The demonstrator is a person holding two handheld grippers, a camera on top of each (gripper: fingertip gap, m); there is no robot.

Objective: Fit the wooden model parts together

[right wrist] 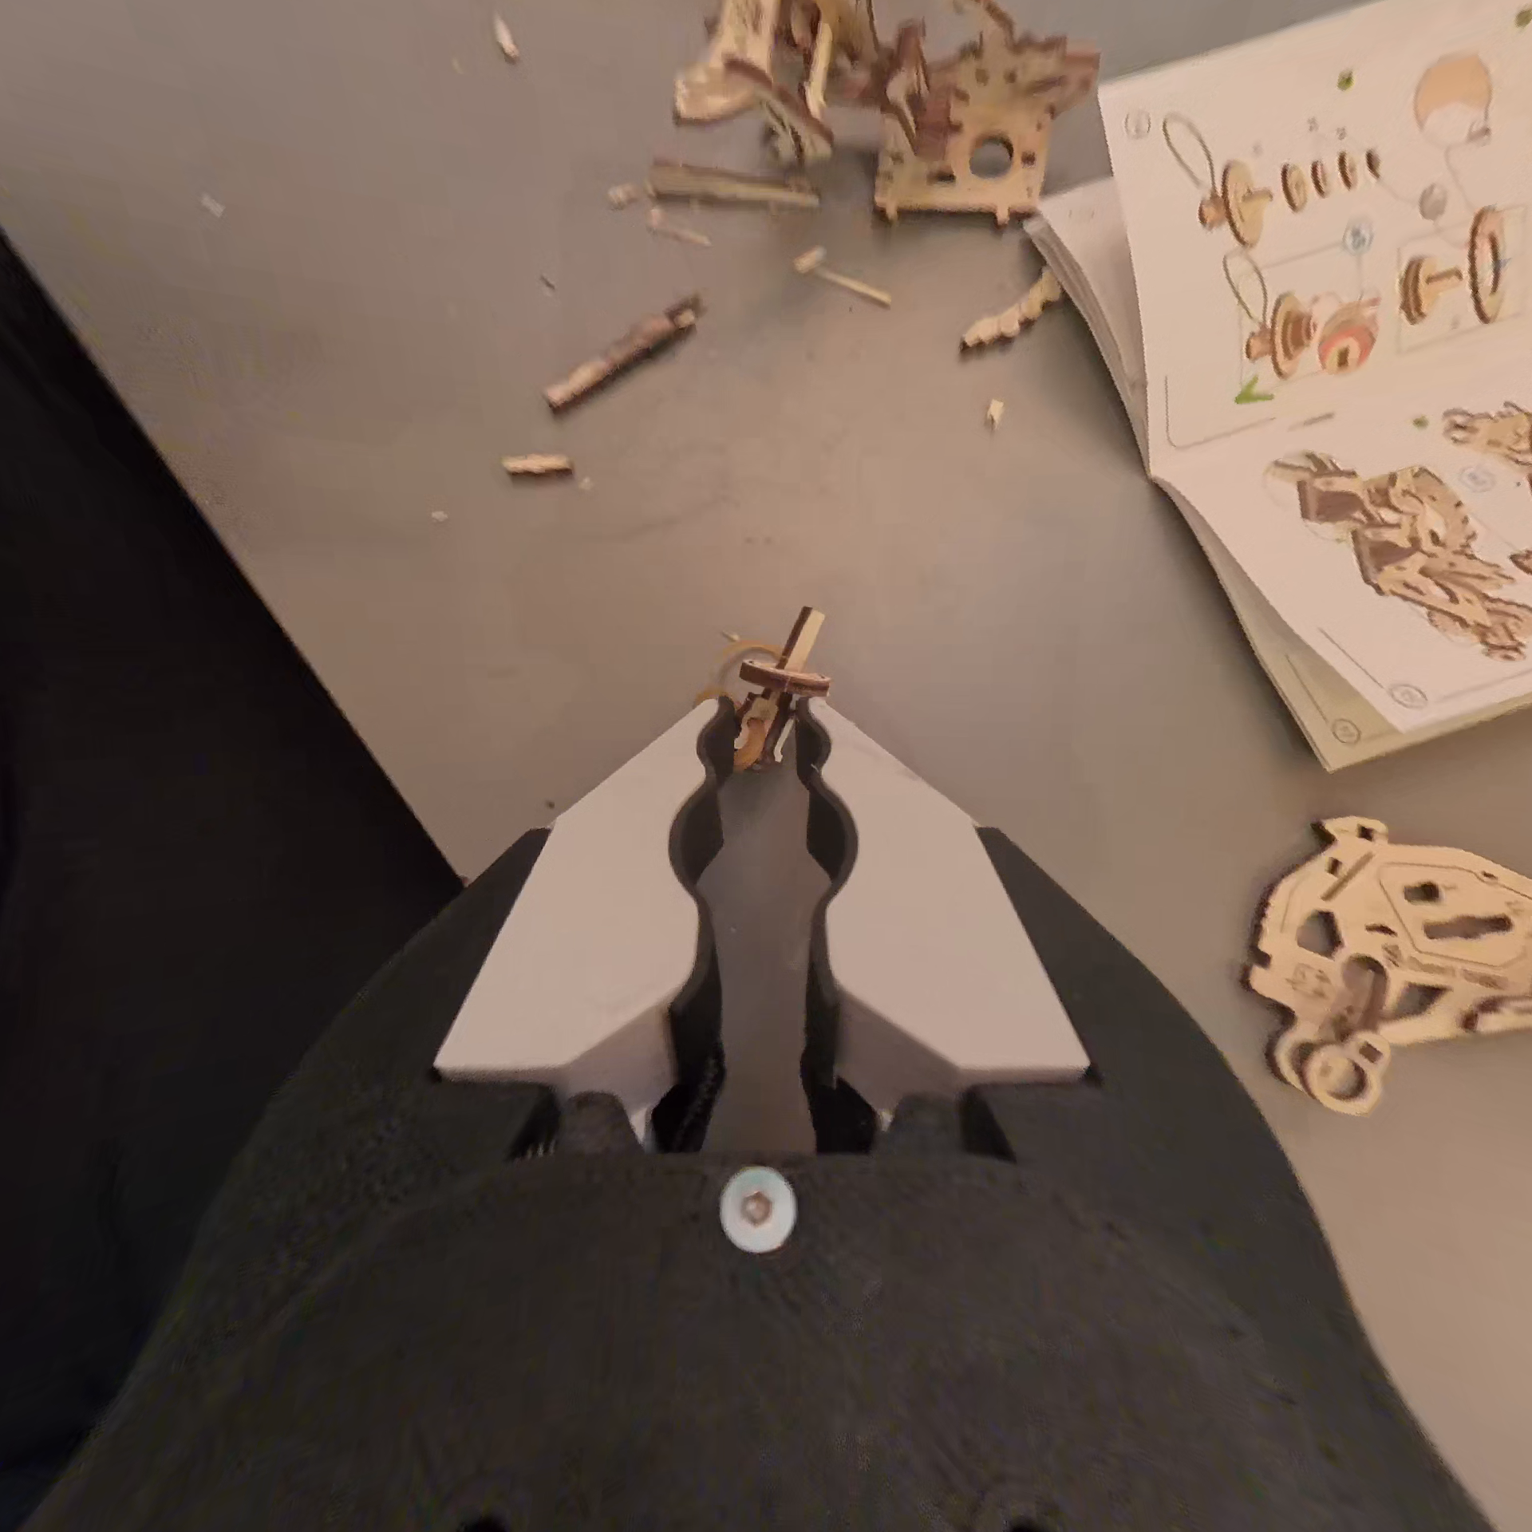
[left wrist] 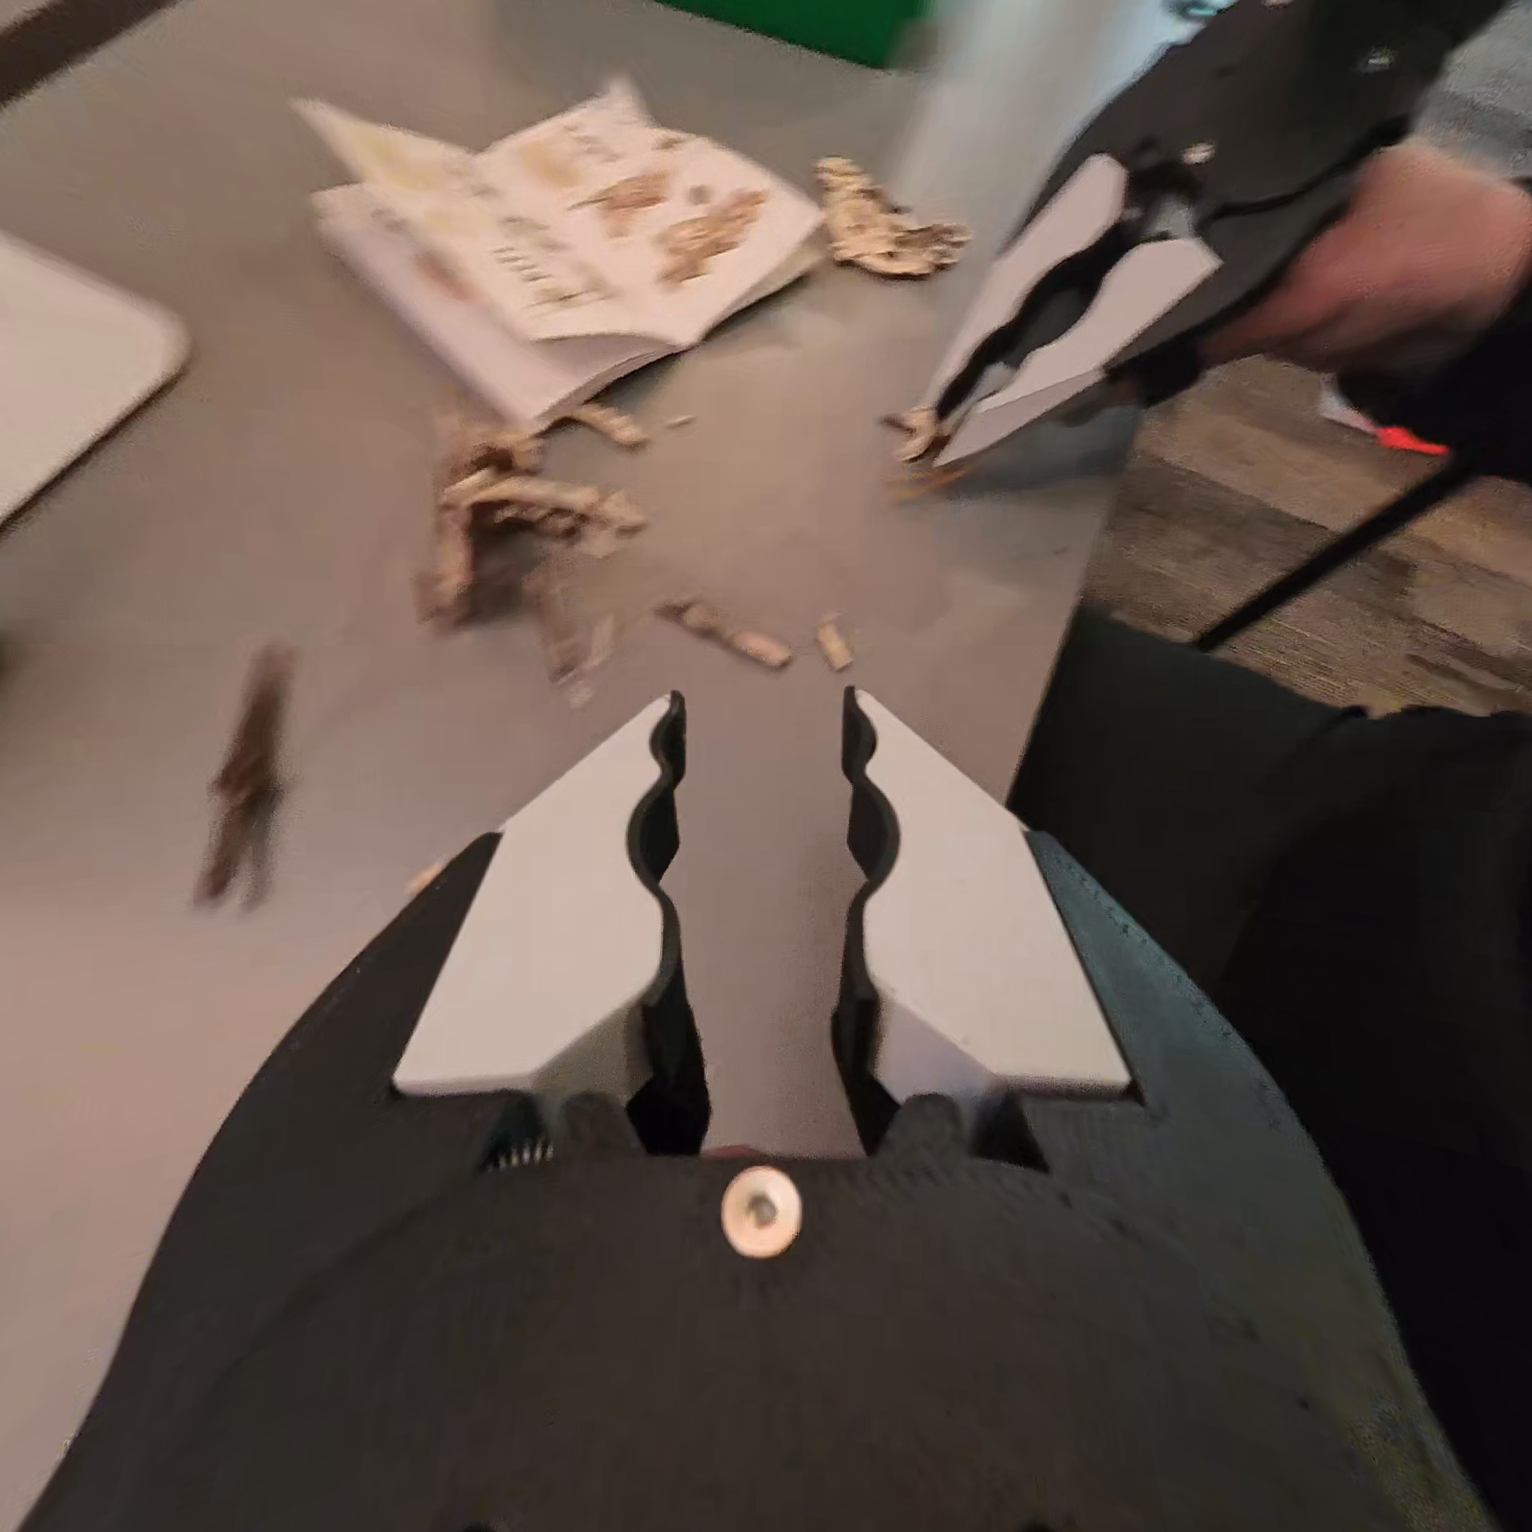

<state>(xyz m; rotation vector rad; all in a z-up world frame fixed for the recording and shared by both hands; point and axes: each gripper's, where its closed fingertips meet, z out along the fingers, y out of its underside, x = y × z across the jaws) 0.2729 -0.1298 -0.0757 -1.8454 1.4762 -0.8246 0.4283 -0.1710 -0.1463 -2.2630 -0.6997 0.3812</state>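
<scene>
Right gripper [right wrist: 761,713] pinching a small wooden piece [right wrist: 779,684]

My left gripper [left wrist: 763,705] hangs released above the grey surface [left wrist: 249,497]; right fingers grasp it.

Left gripper [left wrist: 764,705] empty, fingers apart above grey table [left wrist: 249,514]. Right gripper [left wrist: 945,443] pinching small wooden part [left wrist: 916,431]. Open instruction booklet [left wrist: 564,249] beyond blurred wooden pieces [left wrist: 514,522].

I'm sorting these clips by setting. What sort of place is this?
Probably an office or hobby workspace: a plain grey table, an open instruction booklet, loose wooden parts and a part-built wooden model on it, with wood-look flooring beside it.
</scene>
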